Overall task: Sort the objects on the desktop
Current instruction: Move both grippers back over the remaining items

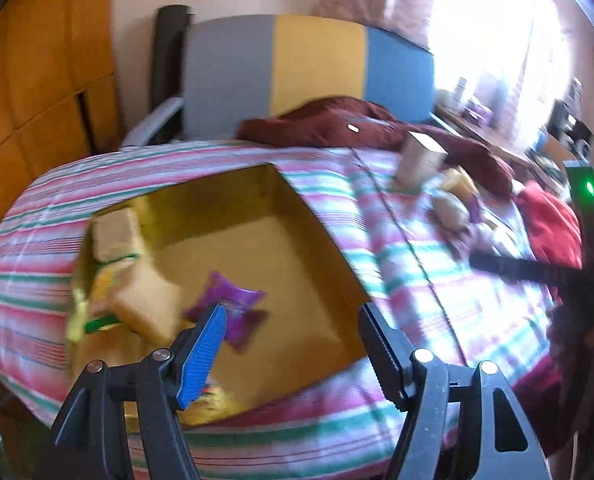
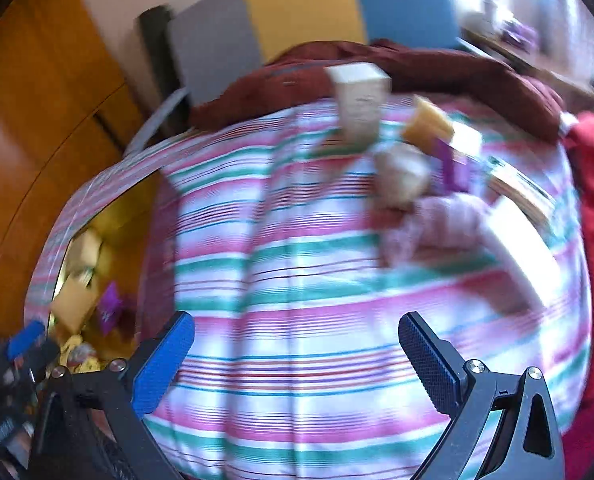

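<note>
Gold-lined, the open square cardboard box lies on the striped pink, green and white bedspread, one corner pointing toward twelve o'clock in the left wrist view. Inside it, at about nine o'clock, lie a pale beige carton and a tan wedge-shaped packet; a crinkled purple foil sachet sits near the middle, its long axis running from eight to two o'clock. Any printing on these is too blurred to read.

Over the box's near edge hangs the left gripper, its jaws wide apart with nothing between them; one pad is blue, the other black.

Toward one o'clock on the bedspread an upright cream rectangular carton stands on end, faint lettering on its face unreadable. Just beside it lie a yellow packet, a second purple packet and a pale crumpled wrapper, clustered and touching. A dark maroon blanket lies bunched behind them, a red cloth at three o'clock, and a grey, yellow and blue headboard at twelve.

Well short of the cluster, the right gripper hangs over bare bedspread, jaws spread wide and empty.
</note>
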`<state>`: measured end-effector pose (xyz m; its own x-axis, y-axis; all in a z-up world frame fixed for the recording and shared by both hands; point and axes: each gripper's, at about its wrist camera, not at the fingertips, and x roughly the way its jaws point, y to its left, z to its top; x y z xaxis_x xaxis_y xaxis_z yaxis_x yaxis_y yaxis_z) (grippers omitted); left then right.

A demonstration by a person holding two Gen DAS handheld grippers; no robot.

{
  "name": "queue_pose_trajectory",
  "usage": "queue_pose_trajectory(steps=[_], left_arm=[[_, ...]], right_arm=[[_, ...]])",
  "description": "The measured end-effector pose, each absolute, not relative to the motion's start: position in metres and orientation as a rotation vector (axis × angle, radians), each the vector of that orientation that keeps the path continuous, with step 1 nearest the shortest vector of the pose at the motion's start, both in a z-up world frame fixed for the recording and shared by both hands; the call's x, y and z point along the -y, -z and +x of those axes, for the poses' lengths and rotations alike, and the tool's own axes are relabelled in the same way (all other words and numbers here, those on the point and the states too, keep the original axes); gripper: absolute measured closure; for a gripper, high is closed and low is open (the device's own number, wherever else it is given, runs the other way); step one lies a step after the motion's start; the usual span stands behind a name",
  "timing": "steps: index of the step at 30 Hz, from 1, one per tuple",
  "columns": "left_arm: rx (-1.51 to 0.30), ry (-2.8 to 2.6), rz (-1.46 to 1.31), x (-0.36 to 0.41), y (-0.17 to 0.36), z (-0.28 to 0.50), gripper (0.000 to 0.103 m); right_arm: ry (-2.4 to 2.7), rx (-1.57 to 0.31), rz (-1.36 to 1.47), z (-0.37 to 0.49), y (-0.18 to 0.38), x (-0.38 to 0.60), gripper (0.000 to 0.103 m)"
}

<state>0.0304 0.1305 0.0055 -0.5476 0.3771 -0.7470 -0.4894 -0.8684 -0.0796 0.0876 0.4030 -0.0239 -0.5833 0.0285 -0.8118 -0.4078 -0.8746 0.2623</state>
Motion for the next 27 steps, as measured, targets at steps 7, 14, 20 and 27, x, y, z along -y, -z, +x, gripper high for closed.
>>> queue_pose_trajectory(steps=[7,14,20,27], left_arm=[[-0.267,-2.315,-1.105,-0.161,-0.001,0.042,0.032],[-0.301,-2.23,-1.098,-0.184,0.002,0.049,0.028],[-0.317,-2.187,-1.06,-0.197,-0.003,0.057,0.028],[-0.303,-2.148,-1.087,-0.206,0.001,0.057,0.028]], right_arm=[[-2.359,-0.793,-1.156,0.126,0.017,-0.47,0.0],[-2.311,-0.978,-1.07,0.137,0.015,-0.521,0.0],[-2.382,-0.951,-1.084,0.112,0.018,-0.546,0.0],[-2.472,-0.908,-1.177,0.054,0.039,-0.584,0.001]])
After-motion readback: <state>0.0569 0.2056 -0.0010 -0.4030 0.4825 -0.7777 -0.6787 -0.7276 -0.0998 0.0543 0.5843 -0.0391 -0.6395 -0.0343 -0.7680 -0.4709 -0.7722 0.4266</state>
